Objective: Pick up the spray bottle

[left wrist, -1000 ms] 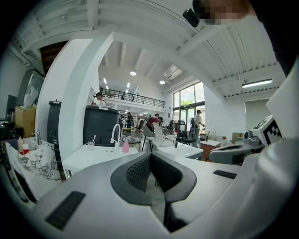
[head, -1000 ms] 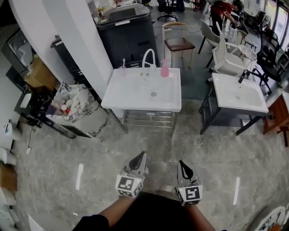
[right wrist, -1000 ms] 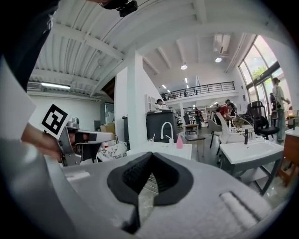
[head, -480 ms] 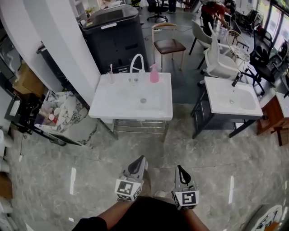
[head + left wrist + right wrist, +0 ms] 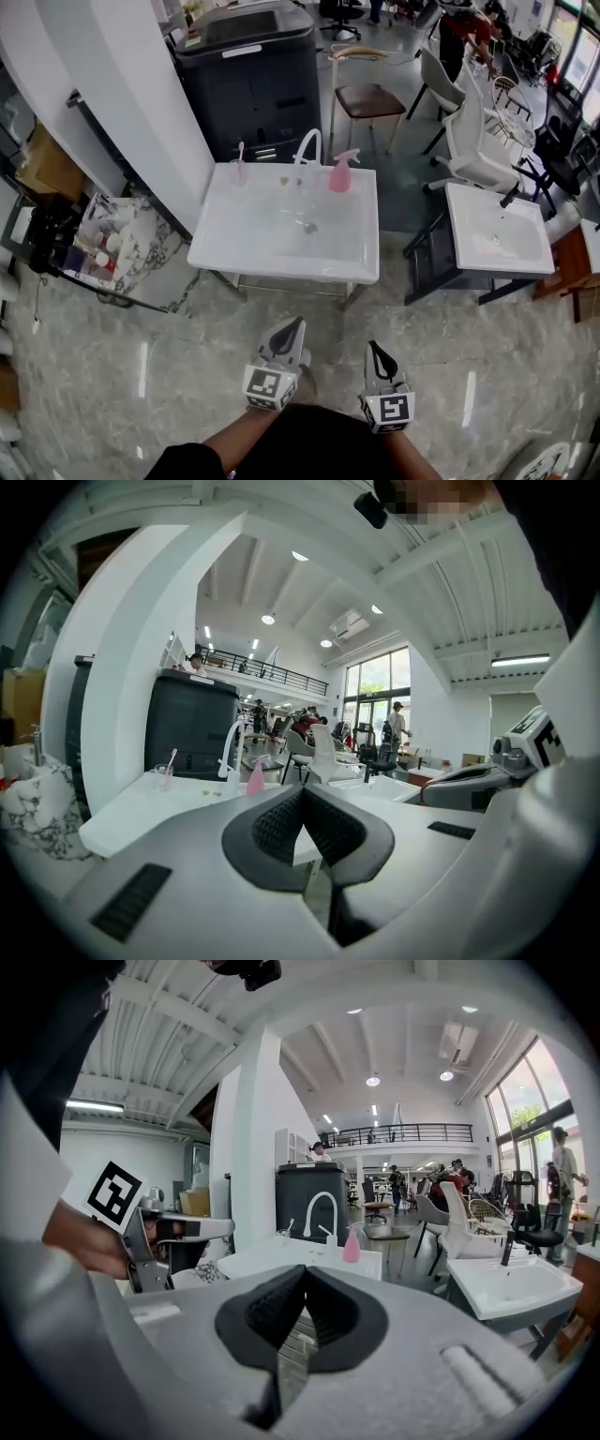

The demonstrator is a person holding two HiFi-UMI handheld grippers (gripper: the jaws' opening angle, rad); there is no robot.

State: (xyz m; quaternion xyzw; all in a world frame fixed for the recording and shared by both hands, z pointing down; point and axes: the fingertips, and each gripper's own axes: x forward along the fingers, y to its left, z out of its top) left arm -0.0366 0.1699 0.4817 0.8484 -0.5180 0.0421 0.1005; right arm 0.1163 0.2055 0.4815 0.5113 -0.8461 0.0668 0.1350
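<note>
Both tools carried closed and empty, well short of the spray bottle

The pink spray bottle (image 5: 341, 173) is stood upright on the back rim of the white sink (image 5: 281, 248), just beside the tap (image 5: 307, 146), presumably kept within reach for washing; the left tool (image 5: 296, 324) and right tool (image 5: 374, 347) are held side by side above the floor, pointed toward the sink; the jaws of each are pressed together with nothing between them; it is judged that one must be opened once the bottle is reached.
</note>
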